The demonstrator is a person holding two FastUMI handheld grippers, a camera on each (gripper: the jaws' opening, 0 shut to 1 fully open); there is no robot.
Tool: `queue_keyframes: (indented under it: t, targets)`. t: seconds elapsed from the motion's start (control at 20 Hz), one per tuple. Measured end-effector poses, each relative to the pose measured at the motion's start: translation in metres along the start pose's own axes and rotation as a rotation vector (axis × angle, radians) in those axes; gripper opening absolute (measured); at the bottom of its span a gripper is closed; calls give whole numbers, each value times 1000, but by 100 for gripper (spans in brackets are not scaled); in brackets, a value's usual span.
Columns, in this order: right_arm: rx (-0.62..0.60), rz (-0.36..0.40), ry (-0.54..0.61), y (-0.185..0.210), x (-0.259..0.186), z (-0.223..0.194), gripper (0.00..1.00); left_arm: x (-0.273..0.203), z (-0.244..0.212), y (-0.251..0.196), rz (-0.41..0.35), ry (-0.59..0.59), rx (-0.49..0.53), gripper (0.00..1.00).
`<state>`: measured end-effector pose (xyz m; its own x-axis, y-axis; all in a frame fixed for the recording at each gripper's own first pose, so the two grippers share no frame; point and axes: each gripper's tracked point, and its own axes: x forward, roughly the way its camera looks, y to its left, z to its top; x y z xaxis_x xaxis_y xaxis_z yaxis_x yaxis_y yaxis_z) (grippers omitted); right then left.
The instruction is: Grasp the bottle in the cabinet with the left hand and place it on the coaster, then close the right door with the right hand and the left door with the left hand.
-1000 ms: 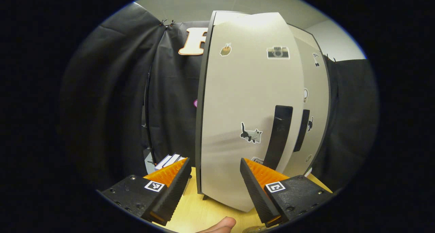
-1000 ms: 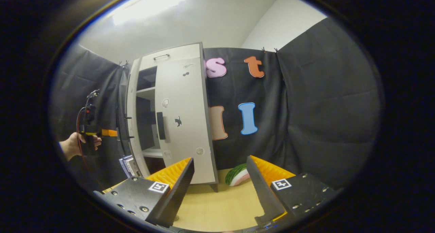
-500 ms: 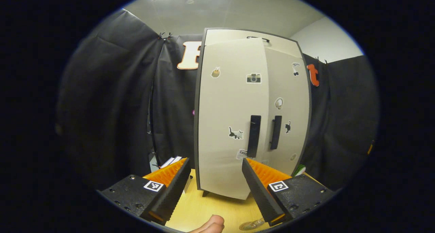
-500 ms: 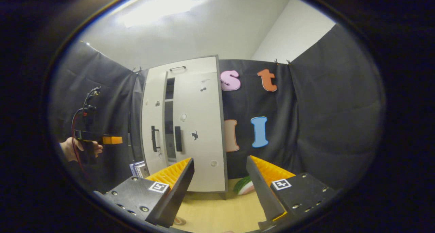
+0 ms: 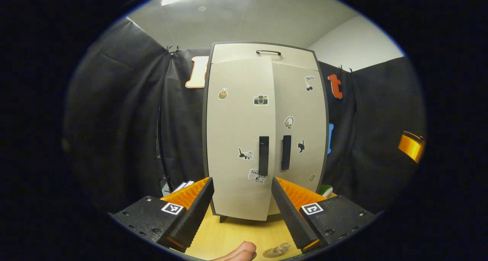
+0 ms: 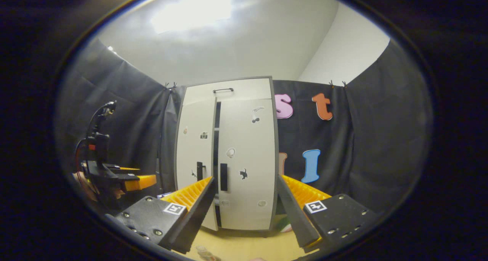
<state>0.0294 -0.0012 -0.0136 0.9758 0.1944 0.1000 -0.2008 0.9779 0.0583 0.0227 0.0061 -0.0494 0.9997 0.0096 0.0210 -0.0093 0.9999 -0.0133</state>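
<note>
Cabinet (image 5: pixel 263 139) stands upright at the far side of a pale wooden bench (image 5: pixel 236 236), its stickered front facing both cameras. In the left gripper view the left door (image 5: pixel 238 139) overlaps the right door (image 5: pixel 299 131) at the centre seam; in the right gripper view the left door (image 6: pixel 196 158) stands slightly ajar, a thin dark gap showing between it and the right door (image 6: pixel 248 162), which sits flush. Two dark vertical handles (image 5: pixel 264 155) hang side by side near the seam. The left gripper (image 5: pixel 241 207) is held back from the cabinet with its jaws spread wide and nothing between them, and it appears again at the left of the right gripper view (image 6: pixel 126 179). The right gripper (image 6: pixel 244 211) is likewise released, jaws apart and holding nothing, well short of the doors. The bottle (image 5: pixel 277 249), clear, shows at the near edge of the bench just beside a fingertip (image 5: pixel 240 251); whether it rests on a coaster cannot be told.
</note>
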Motion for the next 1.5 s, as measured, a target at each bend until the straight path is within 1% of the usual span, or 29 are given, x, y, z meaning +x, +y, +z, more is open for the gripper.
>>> queue_keyframes:
  t: [0.05,0.1,0.2,0.25,0.3,0.35,0.4,0.5,0.65,0.85,0.9,0.95,1.0,1.15,1.3,1.4,1.5]
  targets:
    - [1,-15,12,-3,1,-3,95,0,-4,-1,6,14,-2,96]
    - [-7,-31,23,-6,1,-5,98,0,-6,1,19,25,-6,96]
    - [-42,-68,52,-16,1,-13,98,4,-7,-1,19,30,3,97]
    - [-51,-83,72,-20,1,-18,95,5,-12,-3,15,50,14,96]
    - [-51,-100,85,-23,1,-21,95,4,-13,-2,13,58,24,96]
    - [-45,-113,99,-27,0,-24,98,6,-11,-3,4,55,32,93]
    - [-41,-121,106,-29,-1,-25,98,5,-10,-2,-1,53,35,96]
    - [-32,-133,100,-33,-2,-21,98,3,-10,-3,-19,48,39,96]
    - [-28,-127,86,-29,-4,-19,98,1,-14,-2,-39,50,51,96]
    - [-46,-122,86,-22,2,-25,98,-2,-15,4,-39,69,59,96]
    - [-45,-125,87,-20,2,-27,98,-2,-14,6,-39,74,49,94]
    - [-41,-126,89,-17,4,-29,98,-1,-15,6,-44,81,37,94]
    - [-35,-126,93,-14,6,-31,98,-2,-14,8,-48,86,22,96]
    - [-17,-133,99,-9,9,-33,98,0,-13,12,-65,78,-7,96]
    - [-9,-97,96,6,17,-33,98,2,-6,22,-64,46,54,96]
    - [-22,-101,90,10,20,-33,98,4,-5,22,-90,33,69,96]
    - [-48,-97,78,16,23,-36,98,1,-7,21,-120,29,43,96]
